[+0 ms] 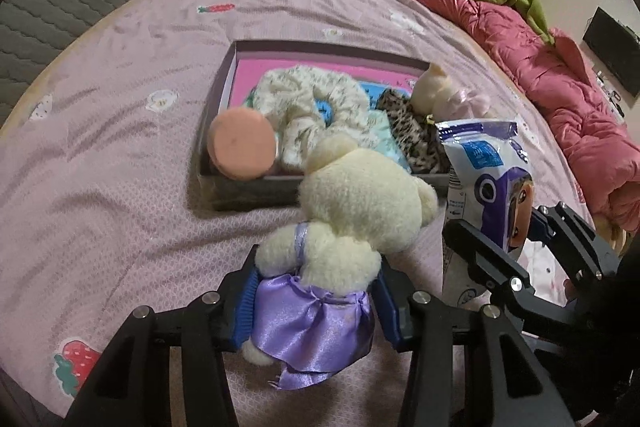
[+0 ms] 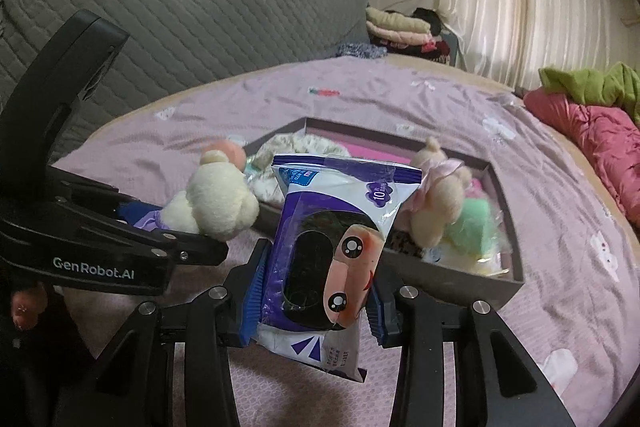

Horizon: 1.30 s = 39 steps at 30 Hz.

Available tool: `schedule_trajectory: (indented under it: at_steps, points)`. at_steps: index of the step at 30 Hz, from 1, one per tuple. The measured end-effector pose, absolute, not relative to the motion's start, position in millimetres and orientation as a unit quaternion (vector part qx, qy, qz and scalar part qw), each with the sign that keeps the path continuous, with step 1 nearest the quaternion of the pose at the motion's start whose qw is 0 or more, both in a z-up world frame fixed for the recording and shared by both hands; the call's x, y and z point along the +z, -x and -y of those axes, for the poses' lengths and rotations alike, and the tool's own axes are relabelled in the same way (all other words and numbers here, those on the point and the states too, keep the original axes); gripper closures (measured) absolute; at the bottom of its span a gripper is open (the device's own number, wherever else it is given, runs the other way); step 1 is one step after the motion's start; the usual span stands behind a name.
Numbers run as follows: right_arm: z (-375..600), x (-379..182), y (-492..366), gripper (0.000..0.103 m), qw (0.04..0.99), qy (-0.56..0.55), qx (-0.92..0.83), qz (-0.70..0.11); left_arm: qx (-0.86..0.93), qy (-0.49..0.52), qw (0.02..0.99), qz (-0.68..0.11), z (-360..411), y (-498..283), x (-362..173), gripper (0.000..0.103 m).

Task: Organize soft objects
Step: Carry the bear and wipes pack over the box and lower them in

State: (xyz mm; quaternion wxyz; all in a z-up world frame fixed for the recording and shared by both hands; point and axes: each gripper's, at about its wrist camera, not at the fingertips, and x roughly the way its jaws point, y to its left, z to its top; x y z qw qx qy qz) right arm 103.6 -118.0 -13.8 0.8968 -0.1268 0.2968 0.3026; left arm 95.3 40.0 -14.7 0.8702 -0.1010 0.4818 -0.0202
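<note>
Left gripper (image 1: pixel 316 291) clamped on cream plush bear (image 1: pixel 344 219) at purple satin skirt, head pointing toward shallow box (image 1: pixel 224 79) straight ahead, just beyond.

Box holds peach puff, floral scrunchie (image 1: pixel 304 99), leopard scrunchie; free room not clear.

Right gripper (image 2: pixel 314 301) pinches wet-wipes pack (image 2: pixel 336 243) upright, long axis vertical, box ahead and rightward.

Left looks nearer.
</note>
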Motion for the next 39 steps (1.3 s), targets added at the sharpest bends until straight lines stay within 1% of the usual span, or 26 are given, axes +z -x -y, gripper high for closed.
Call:
schedule_trajectory:
  at_steps: [9, 24, 31, 39]
  points:
    - [134.9, 4.4, -107.9, 0.059, 0.908, 0.107, 0.291, -0.282, -0.02, 0.1, 0.885, -0.454, -26.1, -101.3, 10.7, 0.053]
    - [127.3, 36.0, -125.5, 0.059, 0.928, 0.099, 0.271, -0.237, -0.005, 0.117, 0.899, -0.421, -33.0, -133.9, 41.2, 0.053]
    - [118.1, 42.1, -147.5, 0.059, 0.932, 0.094, 0.266, -0.229, 0.018, 0.109, 0.901, -0.419, -40.4, -149.0, 47.3, 0.053]
    - [111.0, 35.2, -164.4, 0.059, 0.929, 0.094, 0.265, -0.241, 0.023, 0.122, 0.896, -0.426, -50.9, -166.5, 39.9, 0.053]
